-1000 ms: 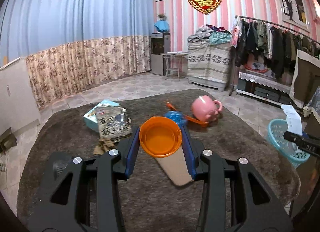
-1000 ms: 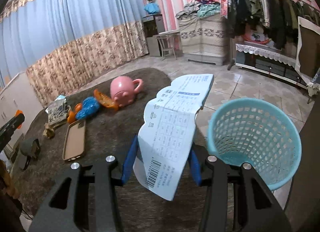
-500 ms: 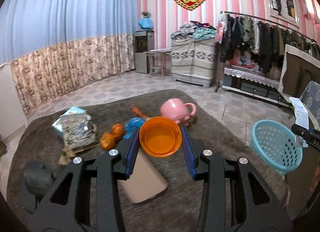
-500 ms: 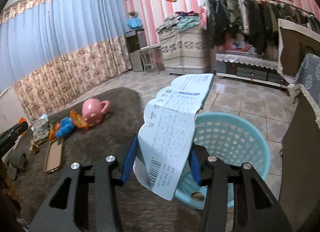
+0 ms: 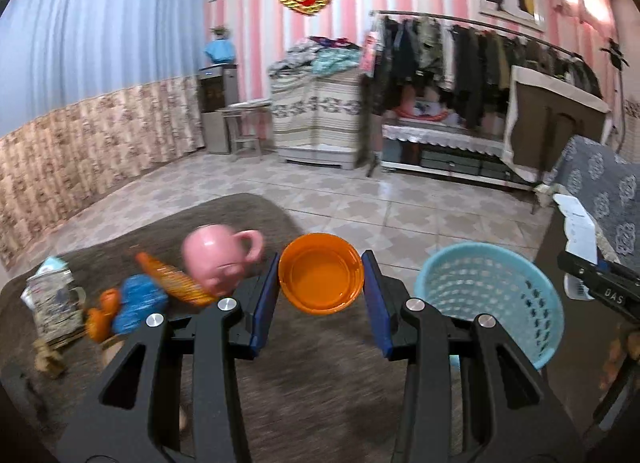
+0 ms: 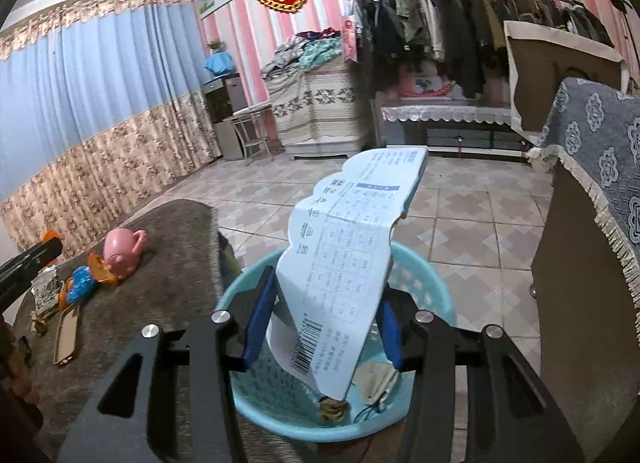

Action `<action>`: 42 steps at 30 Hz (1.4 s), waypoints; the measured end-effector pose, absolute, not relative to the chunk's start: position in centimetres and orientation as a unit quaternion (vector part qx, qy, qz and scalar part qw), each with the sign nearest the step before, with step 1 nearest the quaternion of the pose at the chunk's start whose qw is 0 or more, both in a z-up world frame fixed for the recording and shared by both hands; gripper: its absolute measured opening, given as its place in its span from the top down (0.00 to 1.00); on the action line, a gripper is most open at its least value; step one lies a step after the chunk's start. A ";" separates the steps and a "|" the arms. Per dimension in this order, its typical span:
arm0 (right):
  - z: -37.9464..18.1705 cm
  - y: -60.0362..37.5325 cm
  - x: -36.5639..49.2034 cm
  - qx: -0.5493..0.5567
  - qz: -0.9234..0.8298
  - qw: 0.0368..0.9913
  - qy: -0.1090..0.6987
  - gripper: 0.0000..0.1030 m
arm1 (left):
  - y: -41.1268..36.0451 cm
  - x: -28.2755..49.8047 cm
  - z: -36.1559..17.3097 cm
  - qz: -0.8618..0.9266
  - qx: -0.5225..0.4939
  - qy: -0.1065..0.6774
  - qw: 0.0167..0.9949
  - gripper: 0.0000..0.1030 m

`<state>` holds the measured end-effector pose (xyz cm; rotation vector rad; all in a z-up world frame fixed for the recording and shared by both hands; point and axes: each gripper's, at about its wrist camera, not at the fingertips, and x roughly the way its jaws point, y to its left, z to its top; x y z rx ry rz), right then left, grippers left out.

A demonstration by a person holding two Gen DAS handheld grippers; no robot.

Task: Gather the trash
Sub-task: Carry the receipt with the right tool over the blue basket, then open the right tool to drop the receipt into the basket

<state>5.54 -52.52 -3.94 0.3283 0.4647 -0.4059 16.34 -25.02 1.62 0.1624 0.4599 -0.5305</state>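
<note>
My left gripper is clenched on an orange bowl, its blue pads pressing the rim on both sides, the bowl's open side facing the camera. The bowl hangs in the air over the right edge of the brown table, with the blue basket just to its right on the tiled floor.

My right gripper grips a printed paper sheet with a barcode at its lower end. The sheet stands up between the pads, slightly curved, and sits directly above the basket's opening. Inside the basket I can make out a crumpled pale scrap and a small brownish piece on the bottom; I can't say for sure what either is.

On the table, near its far edge, a pink mug lies on its side with the handle pointing right. Just left of it lie an orange comb-like thing, a blue wrapper and a small orange piece, all bunched together and blurred. Farther left, toward the table's left edge, stands a printed packet. From the right wrist view a phone case lies flat near the table's left side, apart from that cluster.
</note>
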 end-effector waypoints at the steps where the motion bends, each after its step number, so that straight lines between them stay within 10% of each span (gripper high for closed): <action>1: -4.1 -53.0 5.5 0.161 -0.201 0.939 0.229 0.54 | -26.0 16.3 1.4 -0.266 0.084 0.224 0.934 0.62; 22: -7.3 -57.4 5.0 0.202 -0.232 0.915 0.260 0.54 | -41.8 17.7 -6.3 -0.355 0.115 0.277 0.885 0.61; 26: -7.3 -56.8 5.4 0.197 -0.229 0.917 0.261 0.54 | -41.7 18.7 -6.3 -0.342 0.105 0.283 0.890 0.28; 42: -8.0 -52.8 10.1 0.155 -0.211 0.927 0.270 0.54 | -31.6 20.3 -2.0 -0.217 0.093 0.226 0.945 0.05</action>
